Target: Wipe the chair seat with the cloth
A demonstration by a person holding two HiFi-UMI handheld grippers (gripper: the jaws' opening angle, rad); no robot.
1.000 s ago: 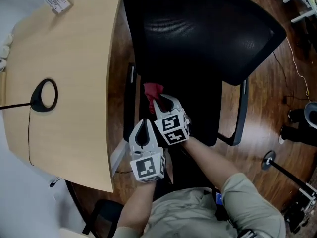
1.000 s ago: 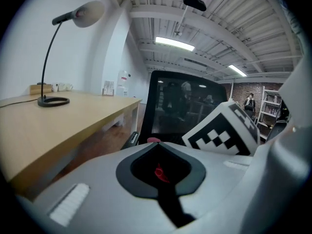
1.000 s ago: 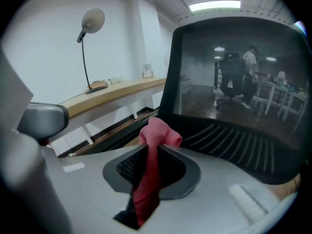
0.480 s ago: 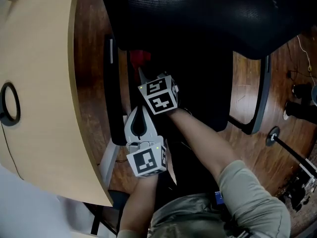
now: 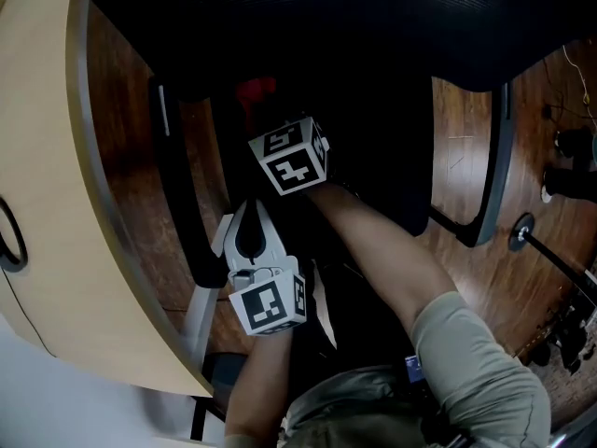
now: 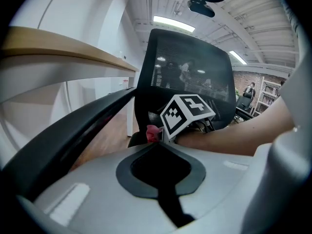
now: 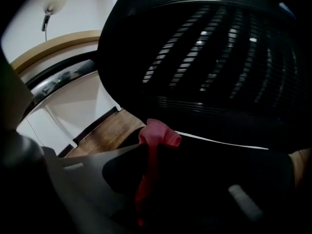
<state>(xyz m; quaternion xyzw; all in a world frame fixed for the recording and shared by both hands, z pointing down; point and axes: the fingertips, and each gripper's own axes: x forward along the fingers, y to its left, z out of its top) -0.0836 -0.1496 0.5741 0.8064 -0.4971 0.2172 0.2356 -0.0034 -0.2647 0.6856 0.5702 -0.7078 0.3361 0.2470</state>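
Note:
A black office chair fills the head view, its seat [image 5: 378,147] dark under the mesh backrest [image 5: 373,17]. My right gripper [image 5: 263,119] is low over the seat's left rear part, shut on a red cloth [image 5: 254,90] that bunches out beyond its tips. In the right gripper view the cloth [image 7: 158,133] hangs pinched between the jaws, just above the seat. My left gripper [image 5: 239,220] sits nearer the seat's front left, by the left armrest [image 5: 177,189], jaws together with nothing in them. From the left gripper view, the right gripper's marker cube [image 6: 187,112] and the cloth [image 6: 152,133] lie straight ahead.
A light wooden desk [image 5: 47,157] runs along the left, close to the armrest, with a black ring [image 5: 7,236] on it. The right armrest [image 5: 494,147] stands over the wood floor. A stand's foot [image 5: 520,233] and cables lie at the right.
Both grippers have sunk toward the seat, the right one moving in under the backrest with the cloth still in it. The head view has closed in on the chair.

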